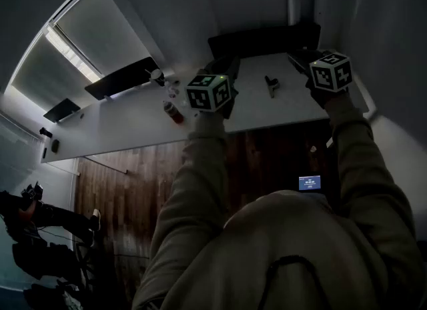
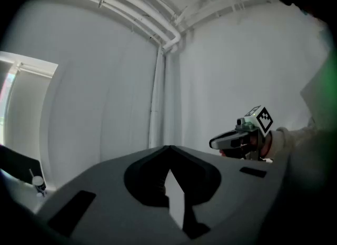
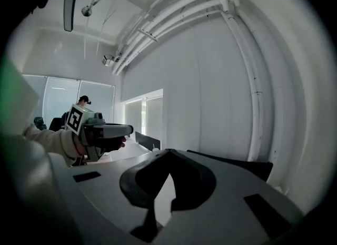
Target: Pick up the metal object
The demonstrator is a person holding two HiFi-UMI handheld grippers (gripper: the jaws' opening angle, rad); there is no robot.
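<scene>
A small dark metal object lies on the white table, between my two grippers in the head view. My left gripper is held above the table's near edge, left of the object. My right gripper hovers to the object's right. Both point level at the wall, so the object shows in neither gripper view. The left gripper has its jaws meeting at the tip with nothing between them. The right gripper is shut and empty too.
A red can and small bottles stand on the table left of the left gripper. Black panels line the table's far side. Wooden floor lies below. A person sits at the far left.
</scene>
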